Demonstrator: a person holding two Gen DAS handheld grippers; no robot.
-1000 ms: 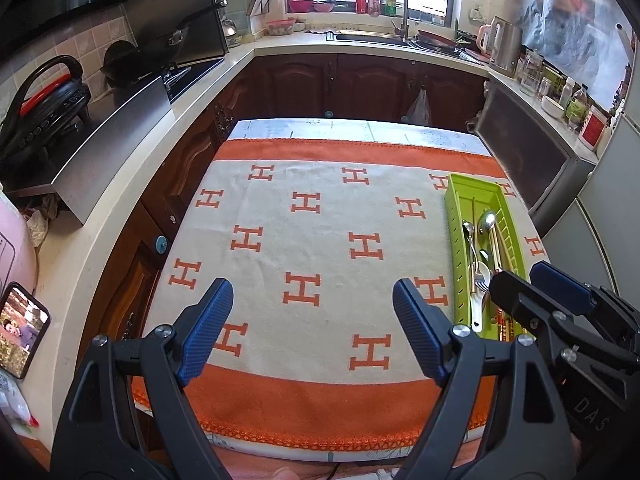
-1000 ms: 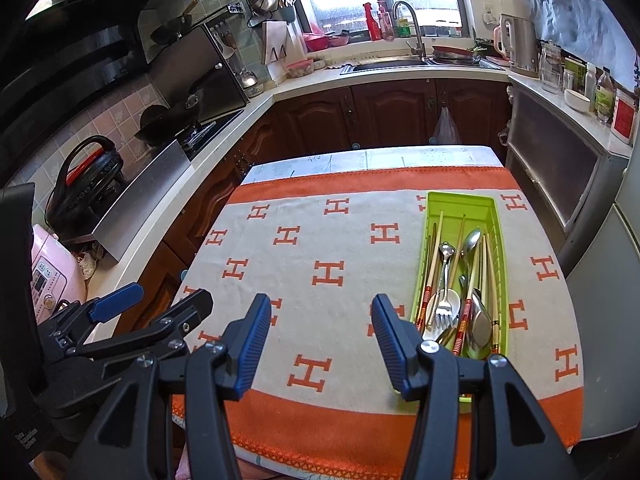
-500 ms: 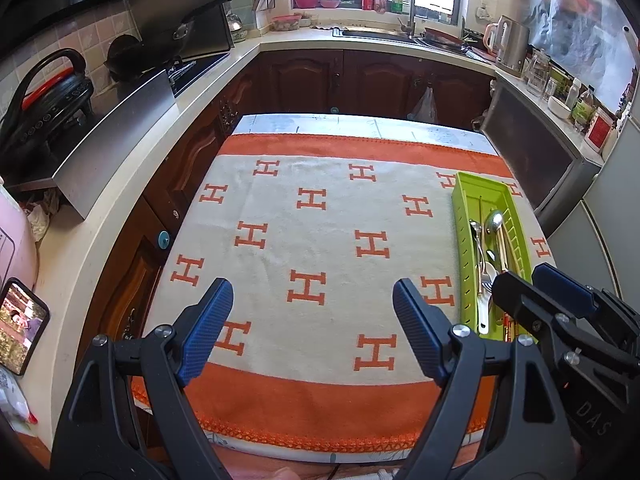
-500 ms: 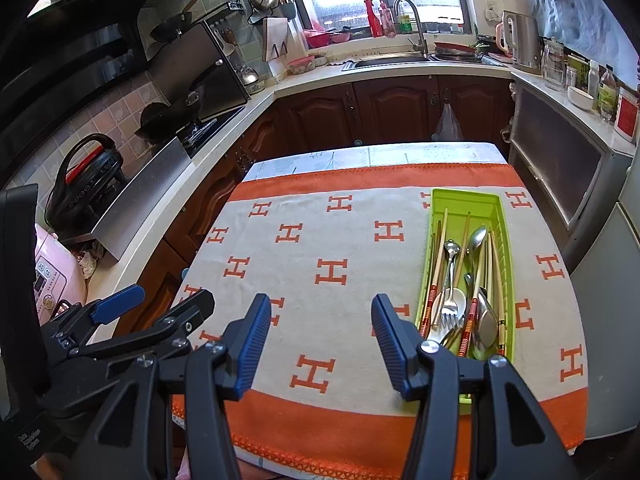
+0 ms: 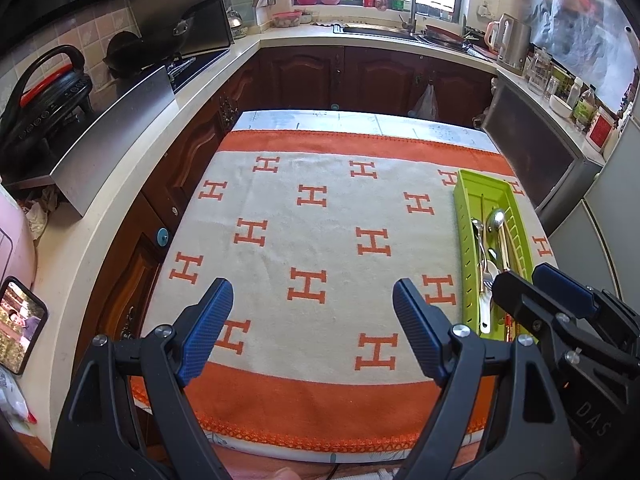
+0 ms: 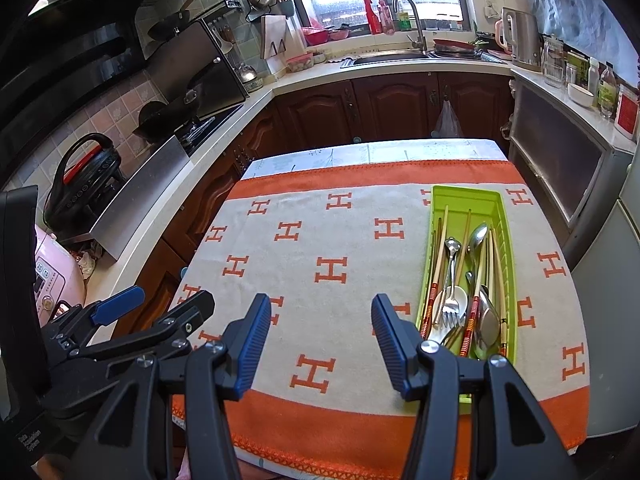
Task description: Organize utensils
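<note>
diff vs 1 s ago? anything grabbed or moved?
Nothing grabbed or released. Both views drift slightly; the green tray sits a bit lower in the right wrist view. The left tongs and right tongs stay open and empty. Utensils lie unchanged in the tray.

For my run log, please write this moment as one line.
left gripper: open, empty | right gripper: open, empty | mixed metal and wooden utensils: inside long green plastic tray | orange-and-cream cloth: under tray

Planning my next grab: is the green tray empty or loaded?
Loaded. The tray holds spoons, a fork and chopsticks, heaped together.
</note>
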